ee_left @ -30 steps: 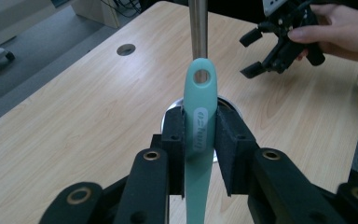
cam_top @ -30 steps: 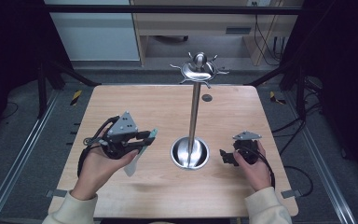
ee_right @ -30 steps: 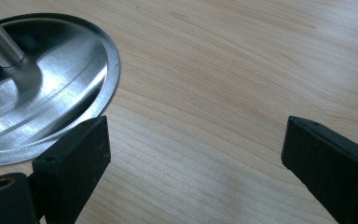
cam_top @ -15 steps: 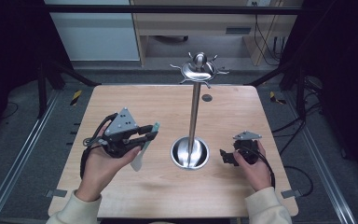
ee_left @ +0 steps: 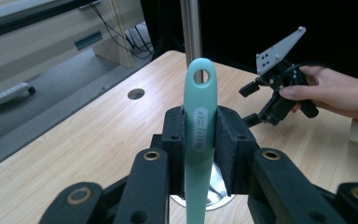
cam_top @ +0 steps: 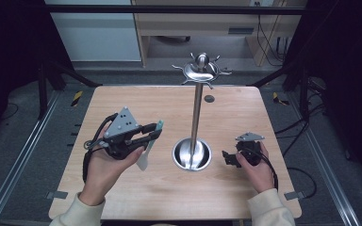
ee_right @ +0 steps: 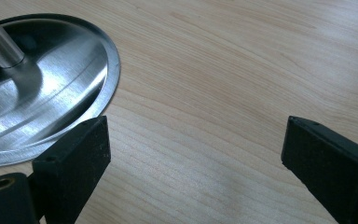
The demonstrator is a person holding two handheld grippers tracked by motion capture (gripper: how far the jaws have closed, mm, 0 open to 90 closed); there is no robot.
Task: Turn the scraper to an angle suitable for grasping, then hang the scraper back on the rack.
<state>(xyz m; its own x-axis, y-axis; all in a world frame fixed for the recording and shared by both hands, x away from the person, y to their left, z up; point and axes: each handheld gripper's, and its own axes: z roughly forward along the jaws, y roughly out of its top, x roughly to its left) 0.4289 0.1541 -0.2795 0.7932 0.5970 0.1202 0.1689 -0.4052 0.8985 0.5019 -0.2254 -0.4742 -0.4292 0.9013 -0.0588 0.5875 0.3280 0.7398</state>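
Jaws of the left gripper (ee_left: 199, 135) are clamped on the teal handle of a spatula (ee_left: 199, 116), held above the bench (cam_top: 169, 108) left of the steel stand (cam_top: 197, 113). Right gripper (cam_top: 231, 158) rests near the stand's base (ee_right: 42, 93), its 2 jaws wide apart with bare wood between them.

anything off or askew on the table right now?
Nothing stands out. The metal stand is upright on the table, its hooks bare. The left gripper is clamped on the teal utensil, handle hole forward. The right gripper rests open by the stand's base.
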